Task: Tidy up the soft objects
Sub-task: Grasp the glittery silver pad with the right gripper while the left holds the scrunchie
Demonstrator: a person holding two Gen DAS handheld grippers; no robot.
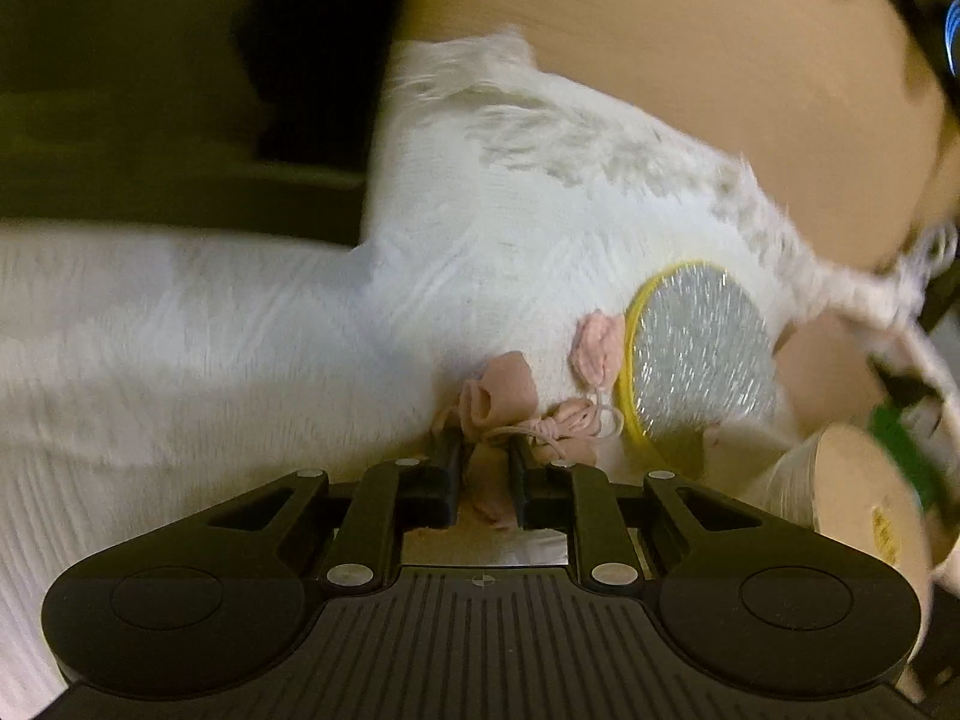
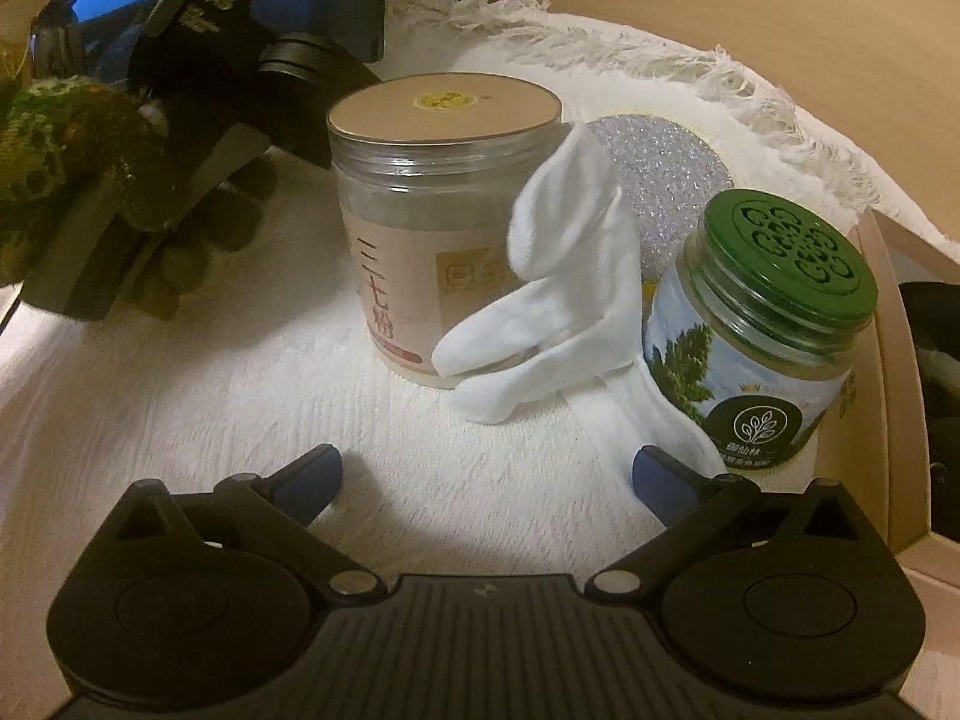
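Left gripper point(image 1: 485, 468) pinches a blurred pink fabric piece point(image 1: 501, 399); right gripper point(image 2: 486, 474) spread wide, empty, before a white glove point(image 2: 558, 300).

tan-lidded jar point(image 2: 444, 222), green-lidded jar point(image 2: 768, 330), wooden tabletop point(image 1: 690, 42)

Each camera sits on its own gripper, behind the fingers, facing forward and angled down at a white fringed cloth point(image 1: 240, 324) from close range. The left wrist view looks across the cloth toward a wooden table point(image 1: 690, 42). The right wrist view faces two jars standing on the cloth. Both views share the cloth, a glittery silver disc point(image 1: 696, 348) and the tan-lidded jar point(image 2: 444, 228).
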